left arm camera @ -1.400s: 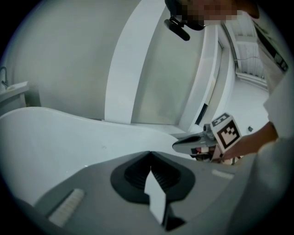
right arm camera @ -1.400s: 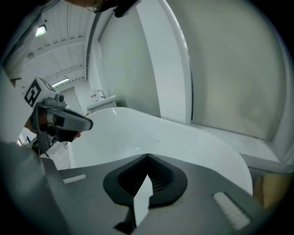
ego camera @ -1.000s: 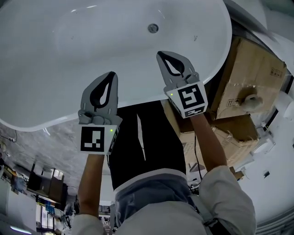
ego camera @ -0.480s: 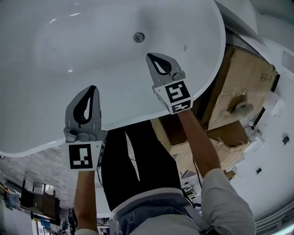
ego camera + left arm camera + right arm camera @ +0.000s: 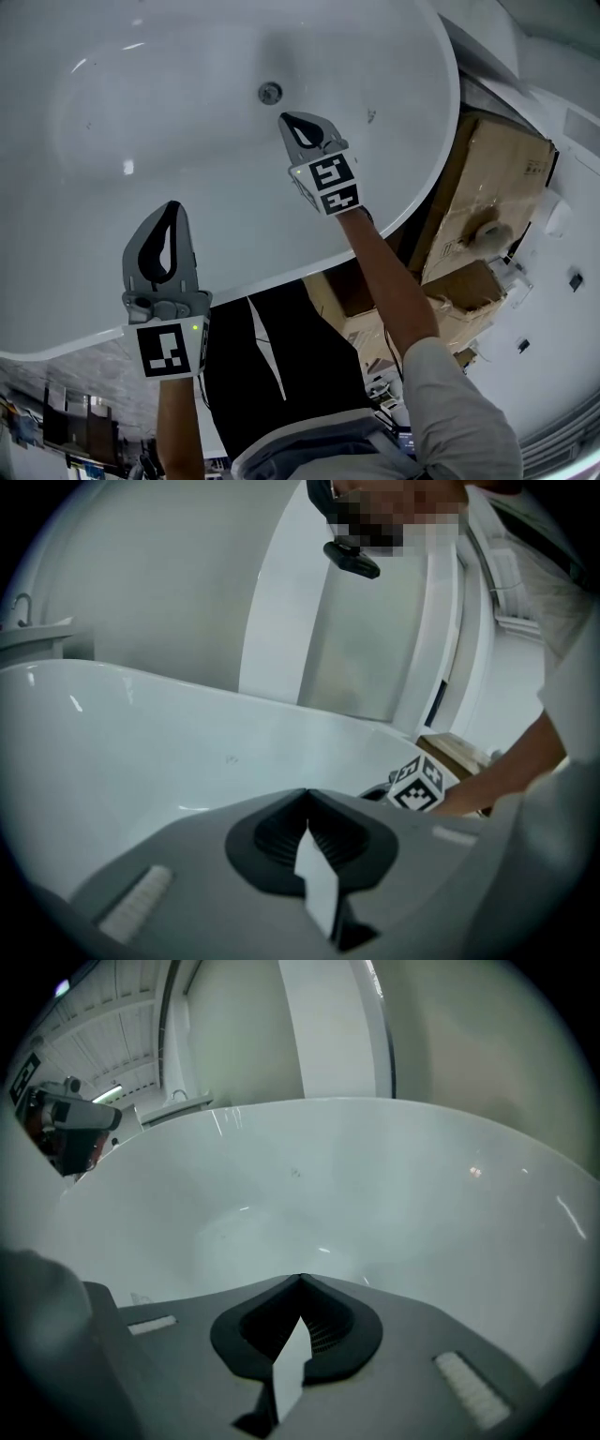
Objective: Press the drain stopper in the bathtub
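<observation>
A round metal drain stopper (image 5: pixel 270 92) sits in the floor of the white bathtub (image 5: pixel 412 197). My right gripper (image 5: pixel 290 118) is inside the tub, shut and empty, its tips a short way from the stopper and apart from it. My left gripper (image 5: pixel 169 204) hangs over the tub's near rim, shut with nothing in it. In the right gripper view the shut tips (image 5: pixel 302 1279) point at the bare tub wall (image 5: pixel 394 1194); the stopper is hidden there. The left gripper view has its tips (image 5: pixel 307 792) closed, with the right gripper's marker cube (image 5: pixel 419 785) beyond.
Cardboard boxes (image 5: pixel 497 178) stand stacked just right of the tub, with a white fitting (image 5: pixel 487 230) on them. The person's arm (image 5: pixel 389 291) reaches over the near rim. White wall panels (image 5: pixel 375 649) rise behind the tub.
The right gripper has moved forward into the tub, closing on the drain stopper. The left gripper has stayed back over the near rim.
</observation>
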`<state>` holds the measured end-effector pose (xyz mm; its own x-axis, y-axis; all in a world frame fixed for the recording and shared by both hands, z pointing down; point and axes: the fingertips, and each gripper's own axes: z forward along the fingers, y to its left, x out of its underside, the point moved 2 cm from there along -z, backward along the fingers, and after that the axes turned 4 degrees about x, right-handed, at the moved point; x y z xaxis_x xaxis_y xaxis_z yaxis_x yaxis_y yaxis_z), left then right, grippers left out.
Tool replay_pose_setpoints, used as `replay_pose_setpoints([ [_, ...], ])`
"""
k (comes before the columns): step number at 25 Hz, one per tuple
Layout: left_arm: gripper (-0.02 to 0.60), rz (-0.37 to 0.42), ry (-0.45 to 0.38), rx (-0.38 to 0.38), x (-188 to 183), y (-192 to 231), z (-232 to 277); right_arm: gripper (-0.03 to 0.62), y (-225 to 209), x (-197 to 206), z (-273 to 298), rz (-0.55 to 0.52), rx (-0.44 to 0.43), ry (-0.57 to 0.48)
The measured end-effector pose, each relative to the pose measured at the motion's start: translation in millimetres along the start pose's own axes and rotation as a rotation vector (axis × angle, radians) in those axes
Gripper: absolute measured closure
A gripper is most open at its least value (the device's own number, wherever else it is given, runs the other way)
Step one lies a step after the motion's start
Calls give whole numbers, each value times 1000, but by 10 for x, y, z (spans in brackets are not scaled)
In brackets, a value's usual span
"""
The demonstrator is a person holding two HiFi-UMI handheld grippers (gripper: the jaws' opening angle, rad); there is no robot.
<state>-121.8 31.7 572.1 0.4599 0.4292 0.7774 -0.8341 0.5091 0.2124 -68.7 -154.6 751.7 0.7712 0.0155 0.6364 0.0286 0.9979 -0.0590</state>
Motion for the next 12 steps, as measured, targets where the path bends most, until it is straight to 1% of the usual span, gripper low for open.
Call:
replay_pose_setpoints([
  [4, 581, 3, 37, 3, 102, 46, 120, 606, -108, 225, 327, 6, 9, 44],
  [8, 581, 4, 40, 1, 178, 108, 281, 606, -174, 490, 687, 23, 17, 106],
  [12, 581, -9, 42, 3, 216, 101, 406, 606, -238, 659, 918, 43, 27, 139],
])
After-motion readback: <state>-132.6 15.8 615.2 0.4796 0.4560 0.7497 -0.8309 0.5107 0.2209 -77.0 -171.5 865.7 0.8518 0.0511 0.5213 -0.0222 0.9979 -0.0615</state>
